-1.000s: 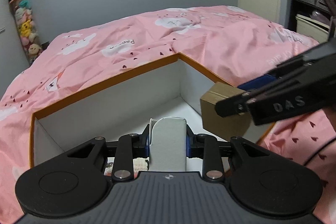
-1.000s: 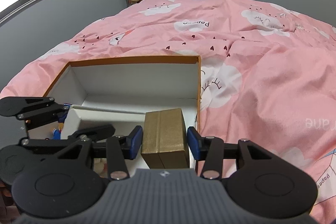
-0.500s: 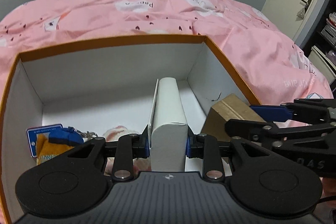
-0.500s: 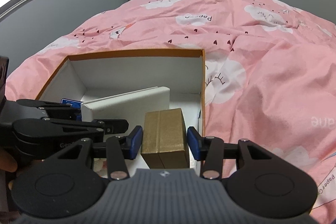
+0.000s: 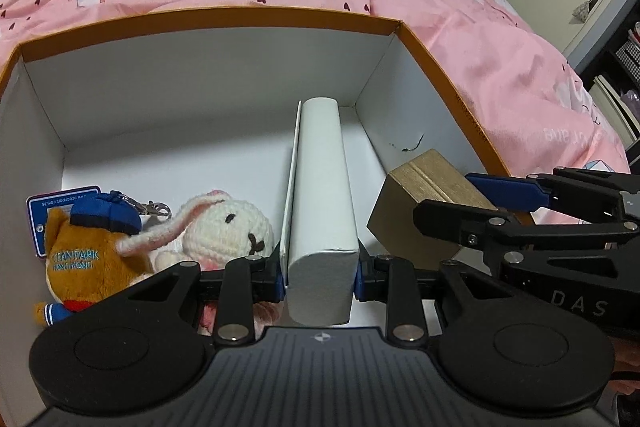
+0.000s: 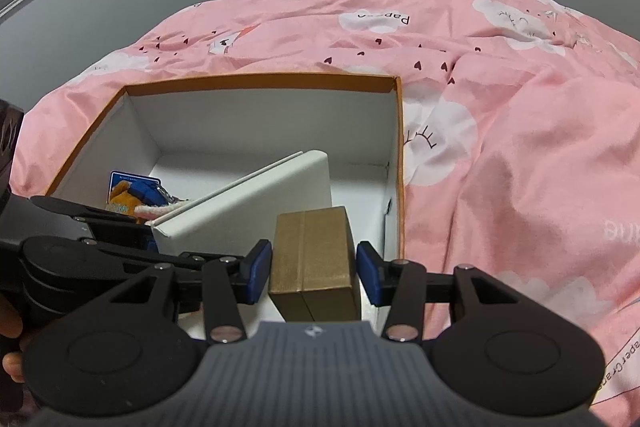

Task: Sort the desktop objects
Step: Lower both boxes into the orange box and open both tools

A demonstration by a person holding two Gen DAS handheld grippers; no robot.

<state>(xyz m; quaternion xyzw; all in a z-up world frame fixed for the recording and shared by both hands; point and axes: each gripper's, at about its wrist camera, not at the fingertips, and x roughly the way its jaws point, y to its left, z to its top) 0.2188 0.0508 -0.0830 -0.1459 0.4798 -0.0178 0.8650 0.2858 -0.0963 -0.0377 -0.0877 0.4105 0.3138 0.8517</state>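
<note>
A white box is clamped between the left gripper pads, inside the orange-rimmed box. By its right wall, a gold box is gripped between the right gripper pads.

Both cameras ride the grippers, tilted down, close over the orange-rimmed box. Each view shares its white inside and the pink bedspread behind.
</note>
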